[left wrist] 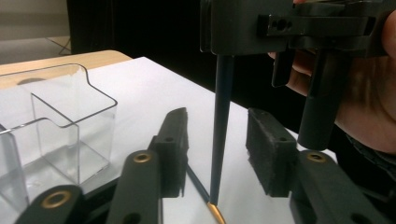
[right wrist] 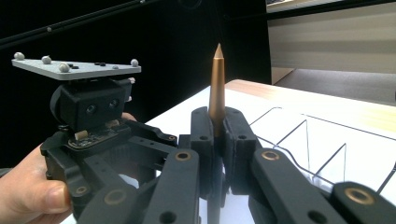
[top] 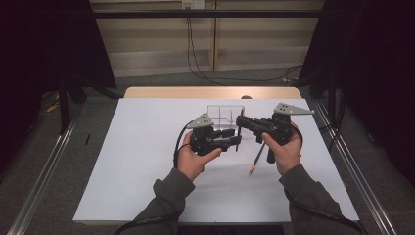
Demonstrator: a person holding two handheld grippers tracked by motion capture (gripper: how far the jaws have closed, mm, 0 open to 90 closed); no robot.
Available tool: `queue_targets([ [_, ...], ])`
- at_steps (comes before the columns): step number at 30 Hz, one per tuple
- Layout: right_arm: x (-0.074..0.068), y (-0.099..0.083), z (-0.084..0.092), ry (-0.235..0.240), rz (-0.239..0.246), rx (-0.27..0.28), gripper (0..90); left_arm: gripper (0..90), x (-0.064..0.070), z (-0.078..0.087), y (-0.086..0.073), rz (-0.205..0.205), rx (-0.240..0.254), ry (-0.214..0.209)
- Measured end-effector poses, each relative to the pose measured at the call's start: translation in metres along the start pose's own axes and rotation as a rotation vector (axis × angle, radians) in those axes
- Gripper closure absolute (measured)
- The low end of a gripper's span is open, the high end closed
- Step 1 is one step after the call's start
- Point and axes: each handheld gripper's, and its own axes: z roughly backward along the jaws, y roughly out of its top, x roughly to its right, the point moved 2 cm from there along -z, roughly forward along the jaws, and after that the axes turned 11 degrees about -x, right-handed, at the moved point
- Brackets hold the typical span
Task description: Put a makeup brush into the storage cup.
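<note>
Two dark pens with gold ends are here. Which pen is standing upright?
The pen clamped in the right gripper stands upright, tip up. The other pen lies flat on the white table, ungripped.

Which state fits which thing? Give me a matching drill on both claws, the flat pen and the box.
Things:
1. left claw
2. right claw
3. flat pen
4. box

States:
a. clear, standing on the white table
b. shut on the upright pen
c. open, pads either side of the upright pen, not touching it
d. lying on the table near the right hand

Pairs: 1-c, 2-b, 3-d, 4-a
</note>
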Motion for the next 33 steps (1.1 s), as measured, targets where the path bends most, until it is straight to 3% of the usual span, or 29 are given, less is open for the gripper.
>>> queue_targets([
  [8,0.002,-0.002,0.001,-0.011,-0.001,0.013,84.9,43.3,-0.001,0.001,-0.006,-0.028,-0.005,0.028],
  [15,0.002,-0.004,0.001,-0.009,0.002,0.014,84.9,37.2,-0.003,0.007,-0.009,-0.050,-0.021,0.045],
  [18,0.002,-0.003,0.001,-0.010,0.001,0.018,84.9,32.7,-0.003,0.010,-0.010,-0.026,0.002,0.043],
  [33,0.003,-0.002,0.004,-0.020,0.006,0.034,84.9,16.2,-0.008,0.024,-0.021,-0.051,-0.019,0.085],
])
